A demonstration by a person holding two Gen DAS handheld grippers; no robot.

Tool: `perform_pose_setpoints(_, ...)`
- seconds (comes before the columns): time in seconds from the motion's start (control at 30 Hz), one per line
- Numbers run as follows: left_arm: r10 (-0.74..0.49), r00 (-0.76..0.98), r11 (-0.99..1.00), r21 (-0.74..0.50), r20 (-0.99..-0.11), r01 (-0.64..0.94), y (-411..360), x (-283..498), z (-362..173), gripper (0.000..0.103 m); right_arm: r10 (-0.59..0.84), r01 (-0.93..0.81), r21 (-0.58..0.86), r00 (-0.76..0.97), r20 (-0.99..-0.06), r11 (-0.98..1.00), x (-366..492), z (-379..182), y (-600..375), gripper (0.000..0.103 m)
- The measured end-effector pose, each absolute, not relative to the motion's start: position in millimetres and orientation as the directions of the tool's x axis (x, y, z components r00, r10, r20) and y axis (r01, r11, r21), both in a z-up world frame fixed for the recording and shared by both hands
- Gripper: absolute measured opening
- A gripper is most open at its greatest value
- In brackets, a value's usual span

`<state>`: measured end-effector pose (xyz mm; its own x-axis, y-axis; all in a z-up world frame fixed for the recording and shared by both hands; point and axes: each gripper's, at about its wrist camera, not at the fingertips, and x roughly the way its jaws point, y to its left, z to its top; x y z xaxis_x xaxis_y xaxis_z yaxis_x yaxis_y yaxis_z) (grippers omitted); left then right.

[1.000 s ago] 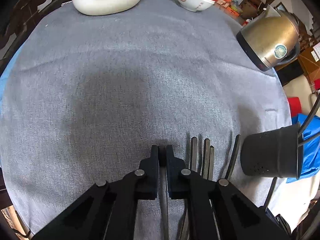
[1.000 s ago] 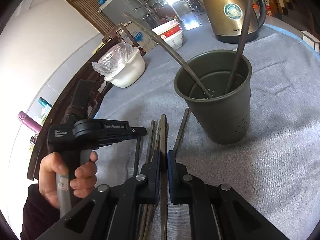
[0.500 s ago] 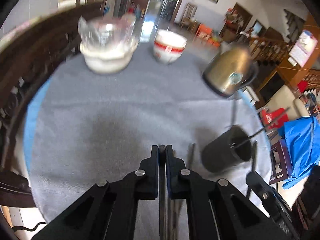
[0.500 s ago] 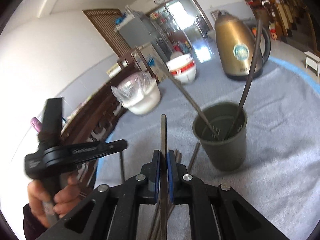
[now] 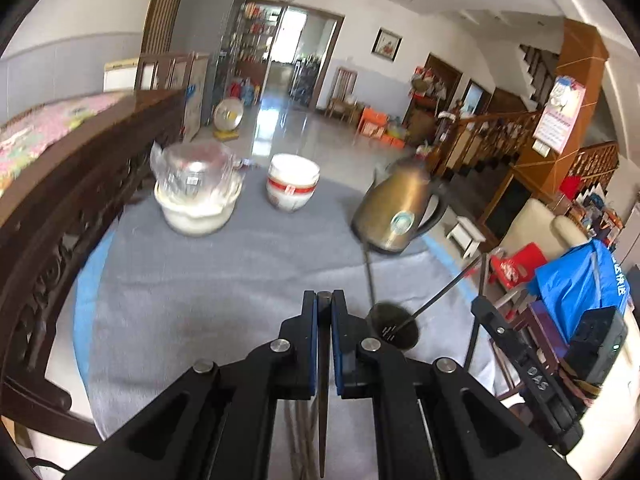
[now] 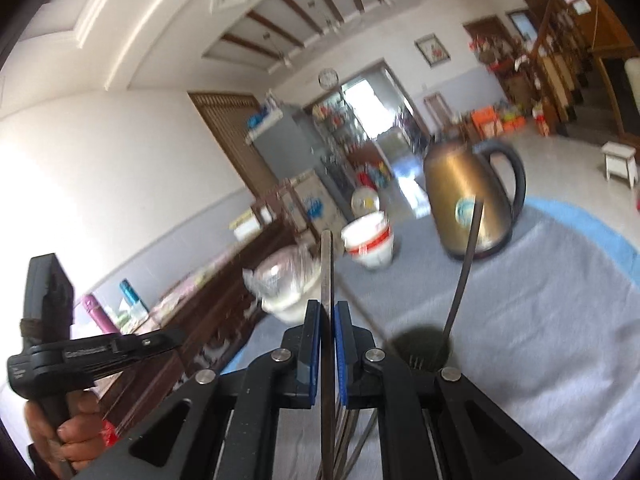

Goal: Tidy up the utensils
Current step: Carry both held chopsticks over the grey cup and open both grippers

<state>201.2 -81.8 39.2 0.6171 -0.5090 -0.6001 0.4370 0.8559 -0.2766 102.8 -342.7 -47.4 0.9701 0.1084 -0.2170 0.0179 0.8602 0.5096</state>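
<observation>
Both grippers now raised well above the tabletop (image 5: 192, 280). Left gripper (image 5: 324, 300) fingers clamped on a chopstick (image 5: 322, 380); right gripper (image 6: 328, 310) clamped on another chopstick (image 6: 327, 272), higher than before, beside the dark utensil holder (image 6: 420, 344).

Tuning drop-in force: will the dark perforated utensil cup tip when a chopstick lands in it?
The dark perforated utensil cup probably tips easily: it looks thin-walled and light. Two long chopsticks already lean out past its rim, adding leverage. The grey cloth under it likely limits sliding.
</observation>
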Motion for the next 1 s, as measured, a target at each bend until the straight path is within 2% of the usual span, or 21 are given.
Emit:
perform_pose_setpoints(0.1,-0.529,0.653,0.846,-0.280,-0.542,0.453,-89,196,58,0.007,0.026,0.043,0.484,0.991,-0.135,0.874,98,-36,-350,0.008)
perform_pose_setpoints(0.23,-0.543,0.694,0.840,-0.283,-0.473,0.464,-102,192,77,0.007,-0.167,0.147,0.416,0.986,0.012,0.897,89,-22,-355,0.008)
perform_pose_setpoints(0.57,-0.562,0.790,0.822,-0.268,-0.245,0.502,-140,192,103,0.007,-0.357,0.242,0.441,0.913,0.199,0.864,101,-8,-367,0.008)
perform_pose_setpoints(0.6,-0.563,0.800,0.821,-0.259,-0.210,0.509,-147,193,101,0.007,-0.366,0.248,0.438,0.907,0.208,0.864,104,-8,-366,0.008)
perform_pose_setpoints(0.67,-0.548,0.813,0.831,-0.237,-0.198,0.503,-158,196,97,0.007,-0.367,0.251,0.431,0.906,0.210,0.866,113,-8,-365,0.008)
perform_pose_setpoints(1.0,-0.510,0.805,0.860,-0.223,-0.304,0.460,-197,228,37,0.007,-0.361,0.298,0.393,0.927,0.098,0.870,167,-42,-356,0.008)
